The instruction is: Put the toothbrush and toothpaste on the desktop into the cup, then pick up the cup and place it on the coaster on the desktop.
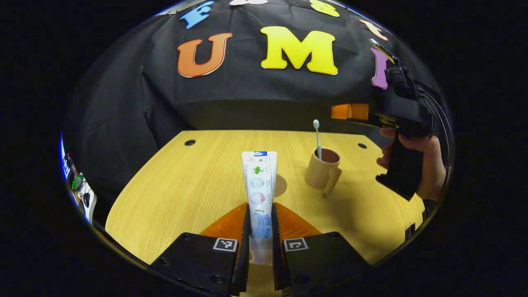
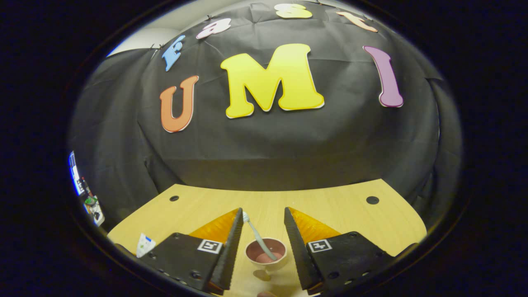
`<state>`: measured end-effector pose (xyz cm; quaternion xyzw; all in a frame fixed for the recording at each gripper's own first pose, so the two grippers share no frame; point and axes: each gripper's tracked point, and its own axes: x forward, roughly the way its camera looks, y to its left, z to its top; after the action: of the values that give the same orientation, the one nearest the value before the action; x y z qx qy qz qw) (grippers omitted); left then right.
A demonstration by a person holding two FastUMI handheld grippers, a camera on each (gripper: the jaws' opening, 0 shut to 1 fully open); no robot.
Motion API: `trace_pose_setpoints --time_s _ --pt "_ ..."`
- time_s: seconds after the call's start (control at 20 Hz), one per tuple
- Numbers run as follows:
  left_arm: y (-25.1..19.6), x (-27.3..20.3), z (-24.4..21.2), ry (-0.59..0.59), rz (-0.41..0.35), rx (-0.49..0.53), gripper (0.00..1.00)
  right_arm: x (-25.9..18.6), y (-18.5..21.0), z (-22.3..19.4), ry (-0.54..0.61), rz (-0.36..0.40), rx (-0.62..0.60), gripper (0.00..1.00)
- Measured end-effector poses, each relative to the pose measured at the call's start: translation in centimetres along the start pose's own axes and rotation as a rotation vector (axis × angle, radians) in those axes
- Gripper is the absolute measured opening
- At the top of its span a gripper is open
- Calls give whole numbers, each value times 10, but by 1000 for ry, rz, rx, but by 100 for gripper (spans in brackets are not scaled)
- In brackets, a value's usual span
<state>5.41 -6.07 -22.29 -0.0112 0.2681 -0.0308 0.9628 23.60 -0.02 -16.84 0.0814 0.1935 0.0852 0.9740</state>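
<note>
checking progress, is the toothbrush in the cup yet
Yes: the toothbrush stands in the cup, head sticking above the rim; the right gripper view shows its handle inside.

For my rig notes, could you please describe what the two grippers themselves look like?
Each gripper has two black blocky finger mounts carrying a square black-and-white marker. The left gripper and right gripper share this build. Seen from the left gripper view, the right one has a black pistol handle, an orange front block and black cables, held by a hand.
</note>
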Motion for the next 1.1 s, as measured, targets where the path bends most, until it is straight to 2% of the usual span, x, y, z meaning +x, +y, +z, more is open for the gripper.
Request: trace_pose_setpoints --time_s 0.1,0.2,0.45,0.65,0.7,0.85,1.1 --pt "-15 18 28 -88 -32 25 27 -14 -11 4 -8 -13 -2 67" --pt "-37 38 56 -168 -72 44 27 -28 -29 5 -10 -34 0 67" --pt "-106 69 89 -289 -180 26 27 -59 -87 1 0 -109 -10 70" --pt "-152 101 112 -388 -230 22 26 -77 -128 -14 32 -157 -26 80" --pt "-161 108 120 -425 -236 31 26 -80 -136 -20 47 -166 -22 77" --pt "-176 130 139 -506 -227 76 26 -85 -156 -40 96 -186 -9 82" --pt "-169 172 124 -505 -199 99 26 -87 -173 -66 155 -202 1 83"
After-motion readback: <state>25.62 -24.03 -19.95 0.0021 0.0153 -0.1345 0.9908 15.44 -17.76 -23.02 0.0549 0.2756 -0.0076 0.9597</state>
